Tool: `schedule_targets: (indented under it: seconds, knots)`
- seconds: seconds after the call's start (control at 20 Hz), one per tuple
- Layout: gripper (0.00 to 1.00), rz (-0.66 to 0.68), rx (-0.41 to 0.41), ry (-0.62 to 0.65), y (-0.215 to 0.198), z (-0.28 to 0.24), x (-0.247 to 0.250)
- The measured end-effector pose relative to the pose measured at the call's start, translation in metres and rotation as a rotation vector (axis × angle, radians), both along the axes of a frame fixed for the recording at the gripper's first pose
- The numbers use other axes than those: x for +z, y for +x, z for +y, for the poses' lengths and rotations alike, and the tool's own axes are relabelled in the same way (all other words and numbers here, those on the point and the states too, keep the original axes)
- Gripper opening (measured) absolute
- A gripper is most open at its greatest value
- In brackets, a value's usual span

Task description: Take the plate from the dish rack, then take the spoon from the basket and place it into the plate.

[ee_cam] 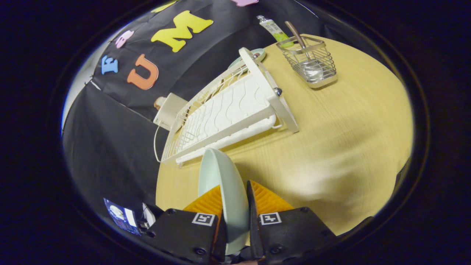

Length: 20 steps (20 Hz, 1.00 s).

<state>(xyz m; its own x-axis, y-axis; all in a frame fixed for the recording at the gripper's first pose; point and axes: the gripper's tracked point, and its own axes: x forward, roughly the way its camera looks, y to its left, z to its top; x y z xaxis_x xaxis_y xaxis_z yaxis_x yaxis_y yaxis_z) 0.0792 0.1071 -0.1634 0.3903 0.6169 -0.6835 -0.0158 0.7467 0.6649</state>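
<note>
Wooden table (331,140) — plate (224,191) seemingly clamped between fingers (270,200)

So the gripper (235,195) is tilted hard, rolled over to one side, so the whole scene sits at a slant around it. Both fingers (208,202) are closed in tight on the plate (222,191), one on each face, gripping it edge-on so the rim pokes out ahead past the tips. The gap between them is about as narrow as the plate is thick. Each finger body carries a small square marker near its base. The grip looks centred, with the plate running straight down between the two finger bodies. It's held up above the table (331,147), not resting on it as far as I can tell.
</note>
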Motion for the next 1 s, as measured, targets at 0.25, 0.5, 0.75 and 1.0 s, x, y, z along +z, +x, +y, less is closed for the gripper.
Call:
schedule_targets:
  seconds: [0.25, 0.5, 0.75, 1.0]
  knots:
    - [0.33, 0.046, -0.015, 0.022, 0.003, -0.01, -0.018]
    - [0.43, 0.03, -0.032, -0.026, 0.012, -0.022, -0.02]
    - [0.49, -0.037, -0.058, -0.061, 0.018, -0.034, -0.01]
    - [0.57, -0.347, -0.05, -0.29, 0.019, -0.066, 0.027]
